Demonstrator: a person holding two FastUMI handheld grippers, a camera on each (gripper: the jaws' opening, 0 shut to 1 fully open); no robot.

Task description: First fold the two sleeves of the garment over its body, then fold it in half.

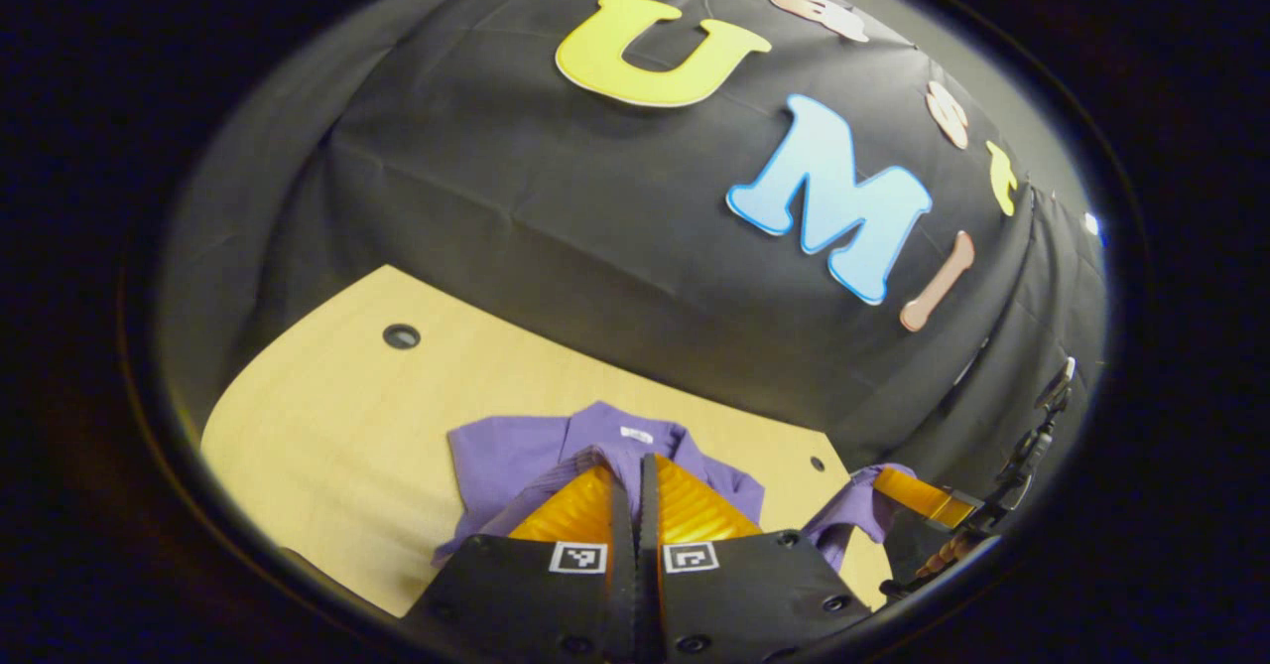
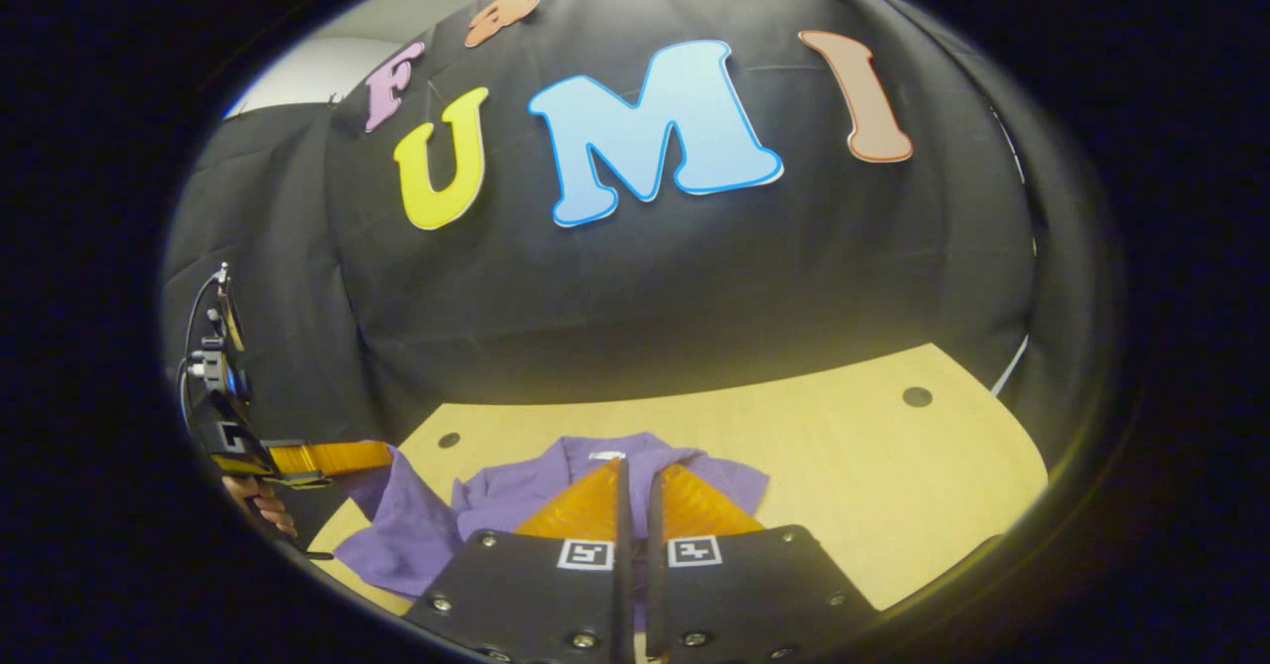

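Table: pale wood top with small dark round holes, set against the black cloth wall.
Garment: purple collared shirt lying on the table, collar toward the wall; part of its cloth is lifted off the top at both grippers.
Left gripper: orange fingers pressed together, pinching purple shirt cloth.
Right gripper: orange fingers nearly touching, thin gap between; purple cloth there, grip cannot be told.
Hand: holds the left gripper's handle.

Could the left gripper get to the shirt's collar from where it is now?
Probably yes. The left gripper is shut on purple cloth of the shirt, and the collar lies just ahead of its fingertips on the wooden table, with nothing between.
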